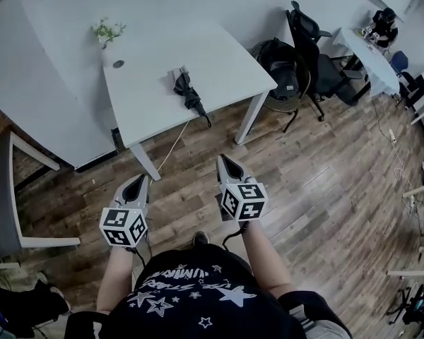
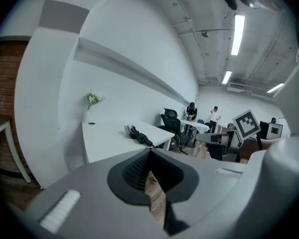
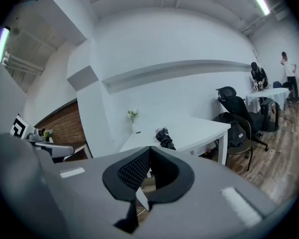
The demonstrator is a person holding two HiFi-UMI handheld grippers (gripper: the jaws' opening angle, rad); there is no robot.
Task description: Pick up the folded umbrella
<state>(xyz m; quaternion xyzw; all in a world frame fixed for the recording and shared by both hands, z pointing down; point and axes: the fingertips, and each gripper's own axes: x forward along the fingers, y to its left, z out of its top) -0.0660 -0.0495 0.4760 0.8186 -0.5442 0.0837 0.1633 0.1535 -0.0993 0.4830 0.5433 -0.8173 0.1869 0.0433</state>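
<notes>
Black umbrella (image 1: 189, 90) at white table (image 1: 219, 62) front edge; left gripper (image 1: 141, 179), right gripper (image 1: 223, 160) closed, empty, above floor (image 1: 325, 168).

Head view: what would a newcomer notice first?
First, the black folded umbrella lying near the middle of the white rectangular table. Nearer the camera, the grey left tongs and grey right tongs, both shut and empty, point toward it above the brown wooden plank floor, short of the table.
</notes>
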